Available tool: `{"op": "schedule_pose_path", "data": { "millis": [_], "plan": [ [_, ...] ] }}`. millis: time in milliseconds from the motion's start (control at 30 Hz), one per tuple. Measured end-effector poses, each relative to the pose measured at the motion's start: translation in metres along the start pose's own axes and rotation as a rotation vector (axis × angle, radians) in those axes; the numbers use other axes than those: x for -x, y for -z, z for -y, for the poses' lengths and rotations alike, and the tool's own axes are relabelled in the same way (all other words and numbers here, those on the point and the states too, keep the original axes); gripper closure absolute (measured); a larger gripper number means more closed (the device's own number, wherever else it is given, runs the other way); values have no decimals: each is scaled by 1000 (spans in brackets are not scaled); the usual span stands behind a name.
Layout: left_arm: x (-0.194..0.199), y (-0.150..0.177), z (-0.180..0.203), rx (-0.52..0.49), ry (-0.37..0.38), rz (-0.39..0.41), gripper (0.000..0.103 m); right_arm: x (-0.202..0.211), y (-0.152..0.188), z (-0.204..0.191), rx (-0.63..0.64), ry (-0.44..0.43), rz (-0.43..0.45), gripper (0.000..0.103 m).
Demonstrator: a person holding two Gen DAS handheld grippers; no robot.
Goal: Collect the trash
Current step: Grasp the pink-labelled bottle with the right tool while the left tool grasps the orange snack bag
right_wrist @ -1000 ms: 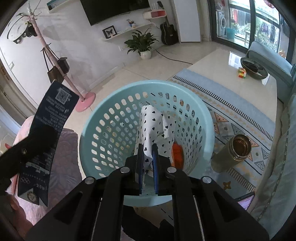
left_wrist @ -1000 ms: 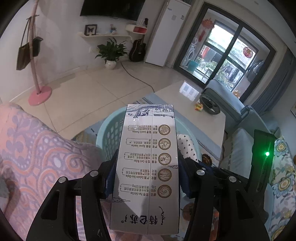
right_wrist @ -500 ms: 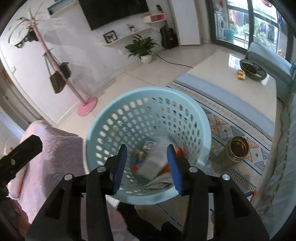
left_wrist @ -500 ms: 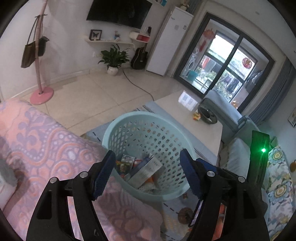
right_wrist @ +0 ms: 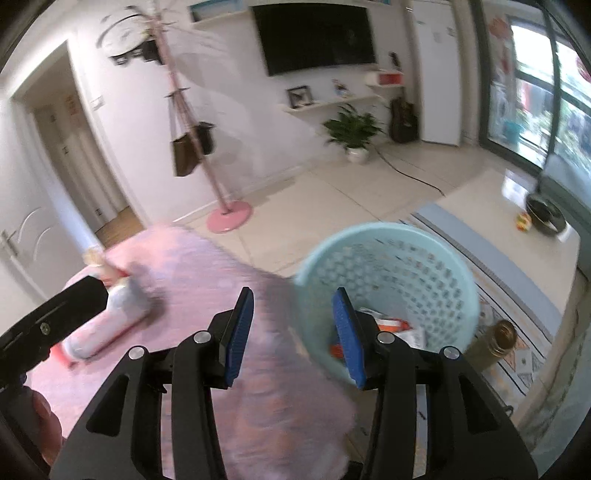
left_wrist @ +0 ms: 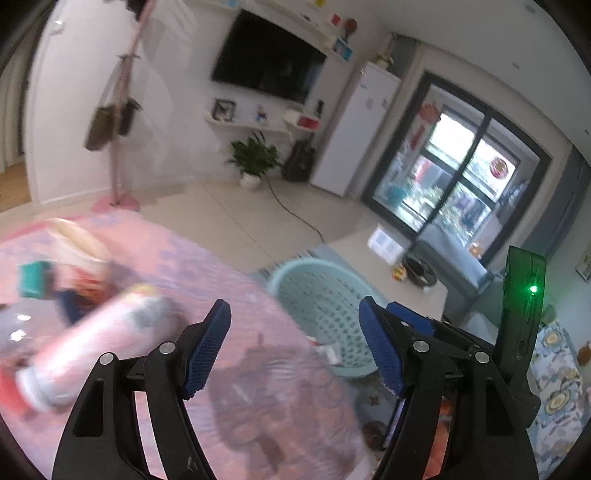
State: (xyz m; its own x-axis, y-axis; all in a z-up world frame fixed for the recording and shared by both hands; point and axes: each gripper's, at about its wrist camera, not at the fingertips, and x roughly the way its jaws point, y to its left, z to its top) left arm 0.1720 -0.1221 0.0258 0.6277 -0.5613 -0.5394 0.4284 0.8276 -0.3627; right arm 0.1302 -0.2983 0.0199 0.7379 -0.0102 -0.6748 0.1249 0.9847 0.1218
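Done: we see wrappers (right_wrist: 391, 326) in the basket (right_wrist: 388, 236).
Left: can (left_wrist: 92, 347) on the bedspread (right_wrist: 207, 266).
Left gripper (left_wrist: 295, 347): wide, empty.
Right gripper (right_wrist: 291, 336): wide, empty.

Motion blur smears the pink patterned cover (left_wrist: 229, 332) before me, and the pale cylinder (left_wrist: 92, 343) on it is too streaked to name. My tongs hide part of the basket's (right_wrist: 388, 236) trash (right_wrist: 391, 326); those wrappers are unreadable.

A potted plant (right_wrist: 351, 129) stands below the wall-mounted television (right_wrist: 314, 35).
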Motion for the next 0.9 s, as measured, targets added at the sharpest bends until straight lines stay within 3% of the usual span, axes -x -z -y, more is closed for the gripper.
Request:
{"op": "schedule_pose_path", "data": {
  "millis": [267,333,433,567,733,900],
  "plan": [
    [98,-2,-69,20,-176,129,33,3,3,-96,50,-150,-37,61],
    [119,2,-92,22,-241,145,33,-3,5,-117,41,-168,-63,60],
    [143,7,-124,55,-279,148,33,-17,11,-145,26,-170,-102,56],
    [164,22,-170,45,-359,110,33,-41,17,-167,-28,-179,-172,54],
    [163,37,-214,-13,-452,26,32,-65,26,-184,-129,-154,-233,41],
    [148,43,-241,-42,-442,-31,32,-84,30,-195,-209,-118,-275,36]
  ]
}}
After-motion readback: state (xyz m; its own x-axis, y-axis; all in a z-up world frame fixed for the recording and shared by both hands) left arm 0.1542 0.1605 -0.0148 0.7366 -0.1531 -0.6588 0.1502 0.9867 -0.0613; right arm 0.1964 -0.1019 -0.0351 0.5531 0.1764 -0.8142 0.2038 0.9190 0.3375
